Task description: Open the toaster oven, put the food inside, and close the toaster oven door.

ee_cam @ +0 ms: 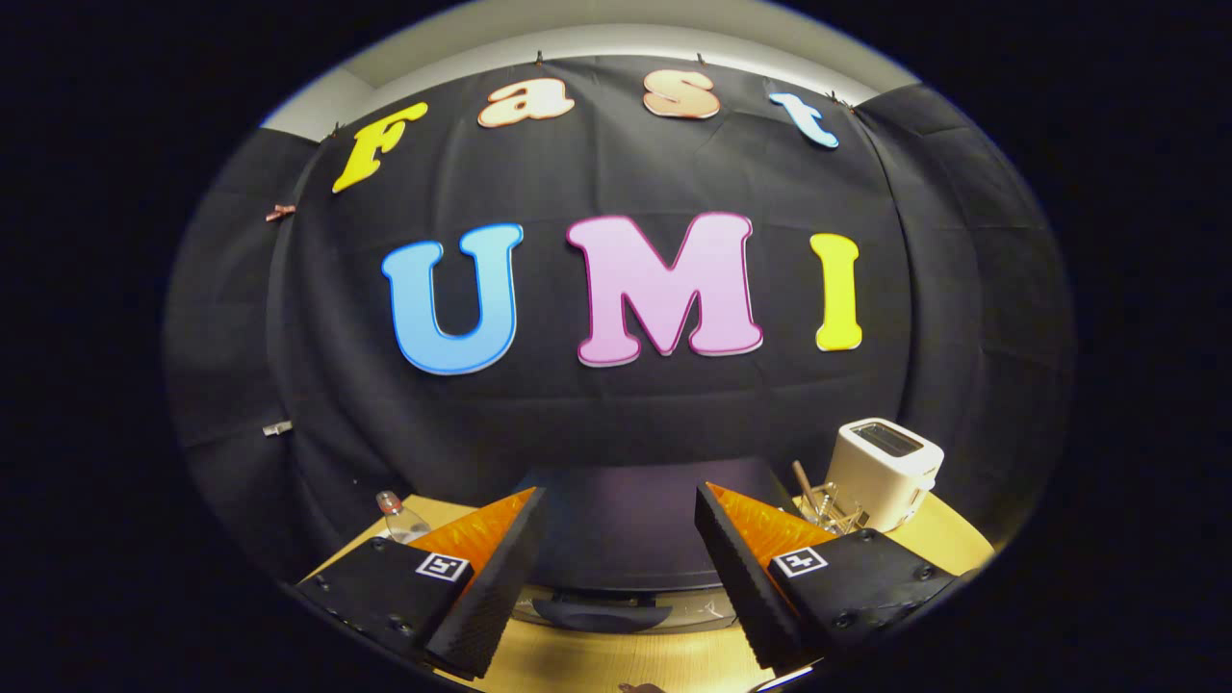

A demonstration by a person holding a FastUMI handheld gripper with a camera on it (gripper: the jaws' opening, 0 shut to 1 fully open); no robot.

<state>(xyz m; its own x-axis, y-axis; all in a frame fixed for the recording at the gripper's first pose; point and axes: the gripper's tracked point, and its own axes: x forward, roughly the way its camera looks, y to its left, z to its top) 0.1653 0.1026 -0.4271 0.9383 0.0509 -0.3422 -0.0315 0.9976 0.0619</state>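
Note:
The toaster oven (626, 525) is a dark box seen from above, standing on a wooden table (616, 659) right ahead of me. Its curved door handle (602, 614) lies low between my fingers, along the oven's near top edge. From this angle I cannot tell how the door stands. My gripper (619, 491) hovers over the oven's top, open wide, with nothing between its fingers (500, 568).
A white pop-up toaster (884, 472) stands at the back right of the table. Beside it is a clear glass holder (823, 505) with a wooden utensil. A clear bottle (399, 520) lies beyond the left finger. Black cloth walls close off the back.

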